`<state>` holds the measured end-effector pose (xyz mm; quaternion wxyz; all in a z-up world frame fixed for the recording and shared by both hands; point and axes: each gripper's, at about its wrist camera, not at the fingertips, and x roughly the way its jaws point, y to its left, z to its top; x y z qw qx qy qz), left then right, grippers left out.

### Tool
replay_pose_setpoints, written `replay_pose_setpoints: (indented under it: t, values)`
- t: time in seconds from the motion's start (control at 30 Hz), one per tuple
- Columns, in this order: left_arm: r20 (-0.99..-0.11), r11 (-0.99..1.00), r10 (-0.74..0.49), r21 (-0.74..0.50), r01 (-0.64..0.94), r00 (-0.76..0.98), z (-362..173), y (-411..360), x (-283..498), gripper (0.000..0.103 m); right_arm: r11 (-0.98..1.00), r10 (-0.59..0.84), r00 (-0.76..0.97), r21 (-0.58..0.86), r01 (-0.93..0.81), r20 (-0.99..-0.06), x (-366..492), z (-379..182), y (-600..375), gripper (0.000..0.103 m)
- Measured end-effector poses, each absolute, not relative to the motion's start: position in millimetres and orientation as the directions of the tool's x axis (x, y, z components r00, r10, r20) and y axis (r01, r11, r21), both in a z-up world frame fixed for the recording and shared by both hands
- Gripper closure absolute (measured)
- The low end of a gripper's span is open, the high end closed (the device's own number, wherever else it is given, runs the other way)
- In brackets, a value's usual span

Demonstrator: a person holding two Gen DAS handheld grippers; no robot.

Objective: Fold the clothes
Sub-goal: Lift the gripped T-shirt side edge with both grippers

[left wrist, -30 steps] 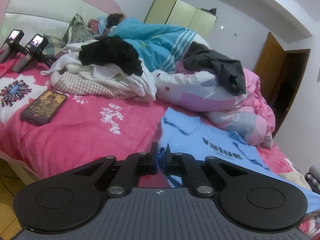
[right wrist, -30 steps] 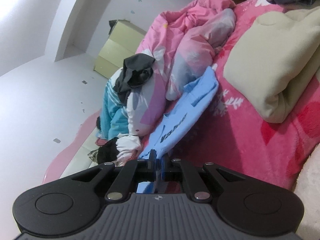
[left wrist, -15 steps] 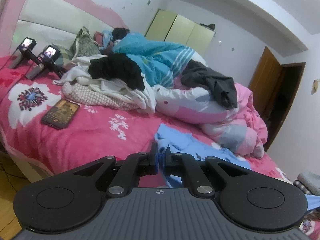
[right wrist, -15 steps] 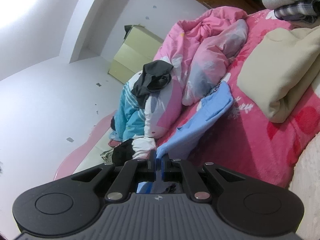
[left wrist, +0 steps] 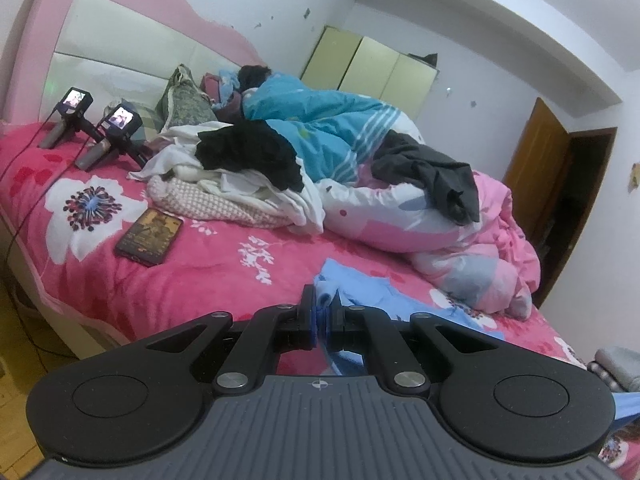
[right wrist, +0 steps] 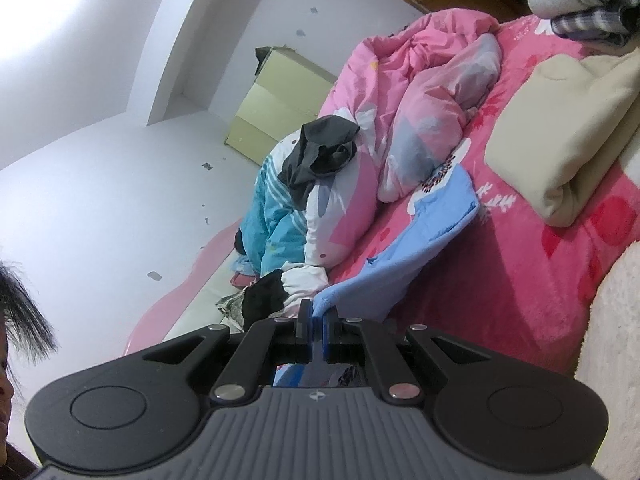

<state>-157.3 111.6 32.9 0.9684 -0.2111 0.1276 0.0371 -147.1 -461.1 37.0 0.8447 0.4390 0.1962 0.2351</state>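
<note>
Left wrist view: the left gripper [left wrist: 322, 307] is pinching one light blue shirt [left wrist: 362, 292] lying on the pink bedspread [left wrist: 192, 276]; one phone [left wrist: 149, 237] and two small cameras [left wrist: 98, 126] are sitting farther along the bedspread.

Right wrist view: the right gripper [right wrist: 318, 312] is pinching the same shirt [right wrist: 424, 236], which is trailing across the bedspread [right wrist: 520, 264] beside one folded cream garment [right wrist: 560, 140].

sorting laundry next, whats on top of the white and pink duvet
A dark grey garment lies draped over the white and pink duvet. What lies beneath it is hidden.
</note>
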Motion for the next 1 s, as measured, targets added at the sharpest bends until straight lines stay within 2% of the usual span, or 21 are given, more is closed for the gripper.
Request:
replay_pose_setpoints:
  t: [0.47, 1.0]
  values:
    - [-0.289, 0.907, -0.001, -0.403, -0.12, 0.957, 33.7, 108.9, -78.2, 0.101, 0.451, 0.587, 0.803, 0.866, -0.215, -0.106, -71.4, 24.8, -464.0, 0.099]
    - [-0.369, 0.907, 0.003, -0.39, -0.158, 0.929, 11.2, 105.6, 3.7, 0.101, 0.488, 0.561, 0.806, 0.862, -0.14, -0.187, 7.3, 5.6, -456.8, 0.099]
